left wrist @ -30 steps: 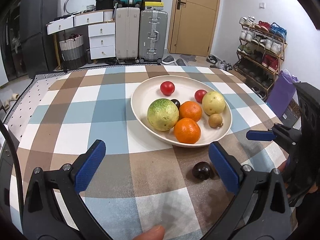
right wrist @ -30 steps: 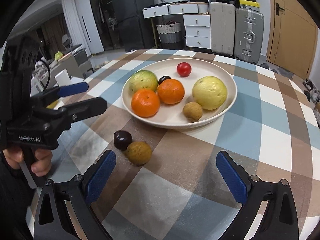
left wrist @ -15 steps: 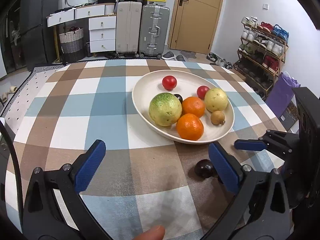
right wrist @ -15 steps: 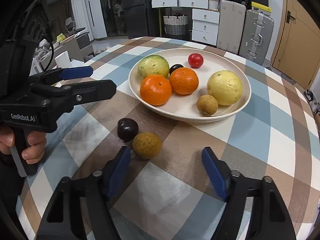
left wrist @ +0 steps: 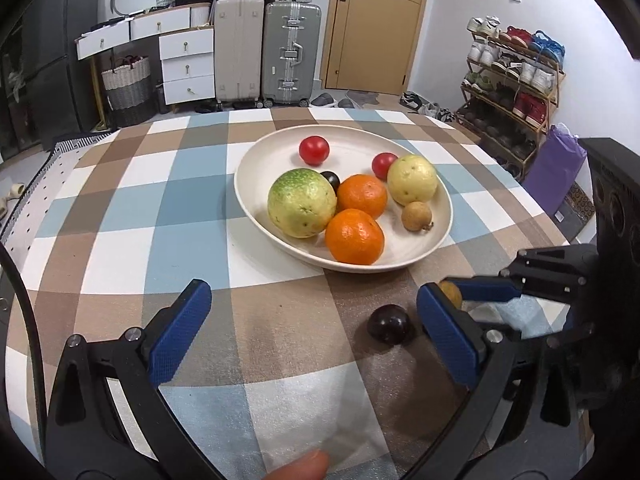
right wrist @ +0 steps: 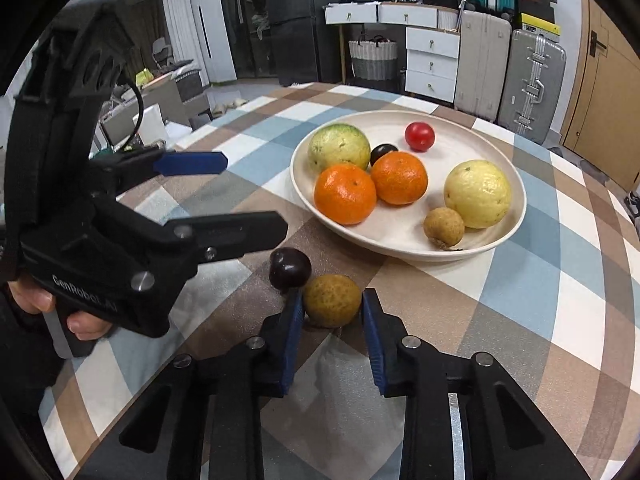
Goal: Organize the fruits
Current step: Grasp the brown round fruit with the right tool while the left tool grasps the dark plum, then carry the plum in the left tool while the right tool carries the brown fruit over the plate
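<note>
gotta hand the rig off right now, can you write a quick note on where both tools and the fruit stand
Right tool: shut on the small brown round fruit, which sits on the checked tablecloth in front of the plate.
Left tool: open, holding nothing, hovering over the cloth.
Small dark purple round fruit: loose on the cloth, beside the brown one, near the left tool's right finger.
Cream round plate: already holds two oranges, a green-yellow guava, a pale yellow guava, two red tomatoes, one dark fruit, one small brown fruit.
Left to do: probably lift the brown fruit into the plate, then the dark purple one.
</note>
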Motion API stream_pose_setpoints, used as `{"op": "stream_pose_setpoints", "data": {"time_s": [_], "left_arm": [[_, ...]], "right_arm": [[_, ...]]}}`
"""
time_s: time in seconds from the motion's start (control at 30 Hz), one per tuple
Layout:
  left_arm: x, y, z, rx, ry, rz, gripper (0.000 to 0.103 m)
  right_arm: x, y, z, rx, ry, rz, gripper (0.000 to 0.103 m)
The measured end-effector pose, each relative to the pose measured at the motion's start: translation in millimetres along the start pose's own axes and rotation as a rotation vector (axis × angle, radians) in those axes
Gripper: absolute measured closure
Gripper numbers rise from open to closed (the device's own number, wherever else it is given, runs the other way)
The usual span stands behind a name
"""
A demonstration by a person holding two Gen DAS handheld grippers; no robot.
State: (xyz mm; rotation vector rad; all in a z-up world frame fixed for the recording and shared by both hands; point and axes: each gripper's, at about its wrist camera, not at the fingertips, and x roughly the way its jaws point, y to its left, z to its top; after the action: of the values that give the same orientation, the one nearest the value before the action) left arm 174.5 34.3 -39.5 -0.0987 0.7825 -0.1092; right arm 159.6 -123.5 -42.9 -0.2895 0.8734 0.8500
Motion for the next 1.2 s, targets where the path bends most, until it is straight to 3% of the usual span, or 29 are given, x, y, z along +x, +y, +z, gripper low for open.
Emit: {"op": "stream_pose_setpoints", "data": {"time_s": [0.33,0.57,0.77,0.9,1.07,1.2], "left_arm": [[11.5,-14.9,-5.3,0.07,0.066,-0.032,0.001],[21.3,-21.6,-9.1,0.09,0.124,-0.08,0.029],[24.3,-24.0,-10.0,0.104,0.137,-0.083,0.037],[22.5,-27.1,-10.7,0.121,0.133,-0.087,0.054],[18.6,-29.2,-12.0,0.129,0.131,-0.155,0.079],[15.3,-30.9,-12.8,0.133,0.119,-0.152,0.08]], "right_arm": [[-18.9,-35.7,-1.1,0.143,-0.093,-0.025,0.073],[-19.6,-39.0,-0.7,0.153,-0.096,-0.03,0.073],[-18.8,-38.2,-1.7,0.153,-0.092,-0.033,0.073],[-19.1,-37.2,-2.3,0.148,-0.092,-0.035,0.073],[-19.0,-36.8,-2.7,0.148,-0.092,-0.035,0.073],[-19.8,-37.2,-3.0,0.149,-0.093,-0.034,0.073]]}}
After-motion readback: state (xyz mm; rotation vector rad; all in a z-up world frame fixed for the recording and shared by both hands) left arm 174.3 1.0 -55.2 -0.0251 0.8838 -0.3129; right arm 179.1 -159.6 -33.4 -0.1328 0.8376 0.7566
